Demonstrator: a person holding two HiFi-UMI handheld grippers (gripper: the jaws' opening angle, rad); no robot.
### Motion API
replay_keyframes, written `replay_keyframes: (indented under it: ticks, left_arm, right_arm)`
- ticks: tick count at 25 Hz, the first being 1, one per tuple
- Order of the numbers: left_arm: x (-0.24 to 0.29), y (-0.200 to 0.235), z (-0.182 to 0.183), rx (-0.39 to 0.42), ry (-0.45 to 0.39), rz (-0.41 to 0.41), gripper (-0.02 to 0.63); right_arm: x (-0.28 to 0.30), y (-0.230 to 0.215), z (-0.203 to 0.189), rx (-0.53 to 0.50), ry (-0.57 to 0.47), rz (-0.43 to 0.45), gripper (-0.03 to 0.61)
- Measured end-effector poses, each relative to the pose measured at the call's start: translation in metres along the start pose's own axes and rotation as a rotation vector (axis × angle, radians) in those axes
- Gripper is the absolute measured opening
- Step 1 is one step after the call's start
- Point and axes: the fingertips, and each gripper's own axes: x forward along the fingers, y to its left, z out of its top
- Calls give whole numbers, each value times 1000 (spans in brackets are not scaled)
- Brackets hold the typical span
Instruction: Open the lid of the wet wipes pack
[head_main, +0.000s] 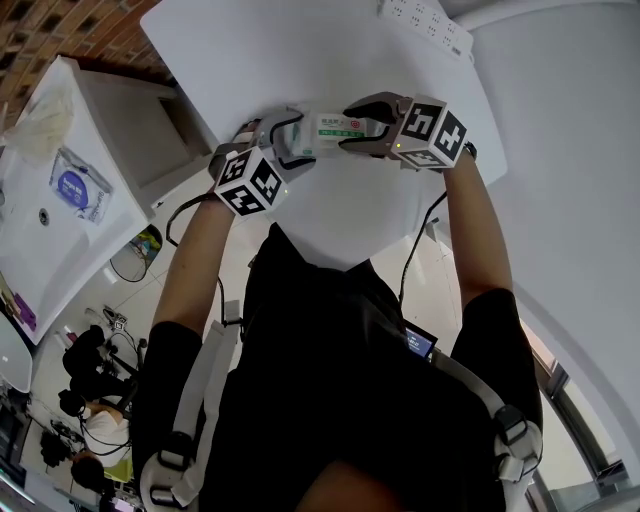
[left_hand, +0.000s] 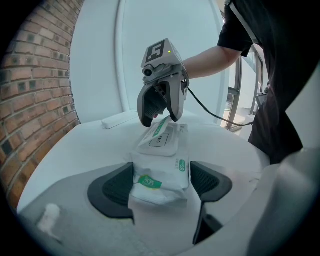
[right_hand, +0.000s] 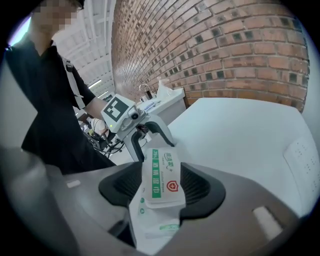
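Note:
A white wet wipes pack (head_main: 328, 133) with green print is held between the two grippers above the round white table (head_main: 250, 60). My left gripper (left_hand: 160, 182) is shut on one end of the pack (left_hand: 162, 172), a pad pressing each side. The flat lid (left_hand: 161, 140), marked OPEN, lies closed on top of the pack. My right gripper (right_hand: 162, 187) straddles the other end, where a green stripe and a red shield show on the pack (right_hand: 162, 177); both pads touch its edges. In the left gripper view the right gripper (left_hand: 160, 120) hangs over the far end.
A white power strip (head_main: 425, 25) lies at the table's far edge. A white cabinet with a sink top (head_main: 60, 190) stands to the left by a brick wall (left_hand: 40, 90). Cables and gear lie on the floor at lower left (head_main: 90, 400).

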Motion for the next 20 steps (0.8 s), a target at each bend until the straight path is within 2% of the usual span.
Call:
replay_keyframes:
  ticks: [6,11,20]
  left_arm:
    - [0,0,0,1,2,-4,362]
    - [1,0,-2,19,2,2,362]
    - [-1,0,-2,6,3,-6,362]
  right_arm:
    - [-20,-13,20,-58,-60,-81,229]
    - [-35,-37,34,-84,-142,-197,195]
    - [-34,-59,33,-102,-161,-305,158]
